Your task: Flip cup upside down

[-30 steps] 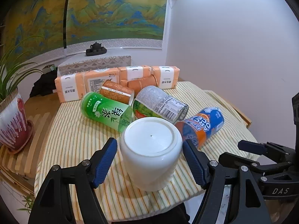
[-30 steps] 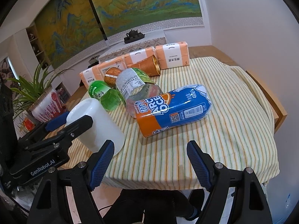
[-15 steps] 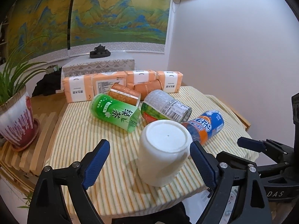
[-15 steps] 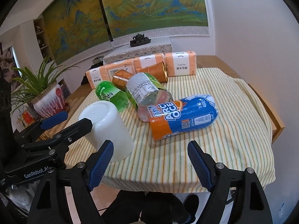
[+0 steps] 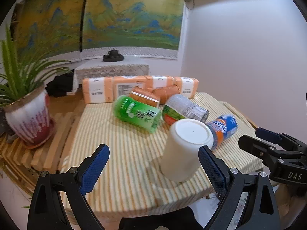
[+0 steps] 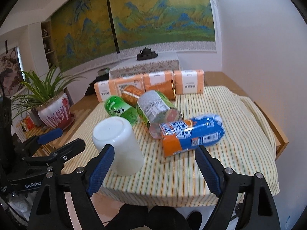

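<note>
Left wrist view: white cup (image 5: 185, 149) upside down, base up, on striped worktop (image 5: 122, 153) near front edge; left gripper (image 5: 153, 164) fingers spread, empty. Right wrist view: right gripper (image 6: 154, 167) released. Flip apparently finished; only withdrawal left.
</note>
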`<action>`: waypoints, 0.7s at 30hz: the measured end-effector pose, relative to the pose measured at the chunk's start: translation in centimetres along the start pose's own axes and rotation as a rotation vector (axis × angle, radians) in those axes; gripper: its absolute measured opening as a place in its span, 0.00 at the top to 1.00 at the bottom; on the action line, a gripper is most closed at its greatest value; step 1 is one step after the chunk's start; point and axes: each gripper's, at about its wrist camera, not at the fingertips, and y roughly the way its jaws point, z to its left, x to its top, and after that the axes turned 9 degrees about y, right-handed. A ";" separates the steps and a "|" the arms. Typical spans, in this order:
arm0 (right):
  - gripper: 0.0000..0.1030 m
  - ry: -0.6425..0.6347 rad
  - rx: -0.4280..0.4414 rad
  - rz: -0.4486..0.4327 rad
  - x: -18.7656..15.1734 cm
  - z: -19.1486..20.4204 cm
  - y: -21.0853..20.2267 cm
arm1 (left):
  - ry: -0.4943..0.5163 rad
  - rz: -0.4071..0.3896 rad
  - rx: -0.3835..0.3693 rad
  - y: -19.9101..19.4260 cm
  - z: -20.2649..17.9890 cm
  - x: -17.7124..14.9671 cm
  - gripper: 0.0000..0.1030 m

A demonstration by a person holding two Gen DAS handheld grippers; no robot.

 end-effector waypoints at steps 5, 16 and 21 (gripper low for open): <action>0.19 -0.009 -0.011 -0.055 0.0 0.5 -0.5 | -0.014 -0.032 0.063 -1.8 0.7 -0.2 0.07; 0.16 -0.034 -0.073 -0.162 -0.6 1.2 -1.6 | -0.042 -0.086 0.178 -4.5 2.0 -0.5 0.04; 0.11 -0.039 -0.097 -0.202 -0.7 1.4 -2.2 | -0.058 -0.109 0.199 -5.1 2.2 -0.5 0.04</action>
